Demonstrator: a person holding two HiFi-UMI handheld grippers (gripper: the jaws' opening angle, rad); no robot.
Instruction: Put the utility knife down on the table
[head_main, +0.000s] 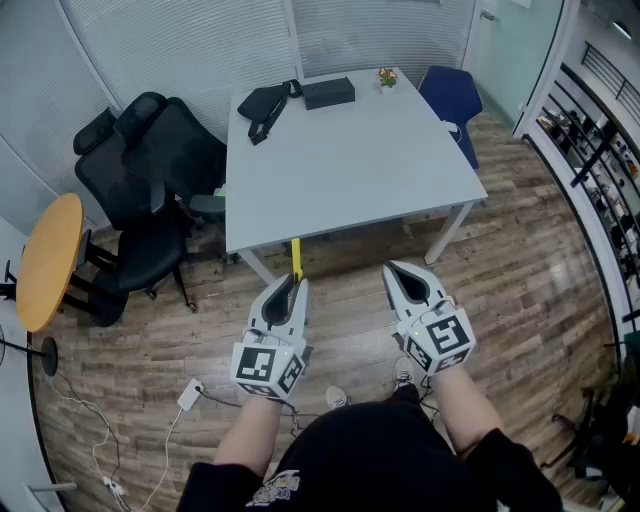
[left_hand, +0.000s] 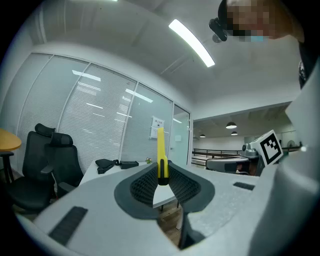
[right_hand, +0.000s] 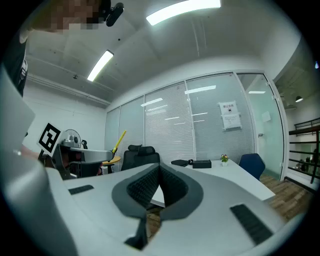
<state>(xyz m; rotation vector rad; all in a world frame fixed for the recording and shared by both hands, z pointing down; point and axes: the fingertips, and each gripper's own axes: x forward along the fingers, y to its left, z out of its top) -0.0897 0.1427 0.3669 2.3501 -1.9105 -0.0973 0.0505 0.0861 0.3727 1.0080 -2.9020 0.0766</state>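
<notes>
The left gripper clamps the yellow utility knife by one end, the rest jutting ahead of its tips toward the table just beyond, apparently to lay it there, while the right gripper hangs alongside, pressed together and empty.

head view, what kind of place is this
Most likely an office meeting room: a large pale table, black office chairs beside it, and glass partition walls with blinds behind them.
</notes>
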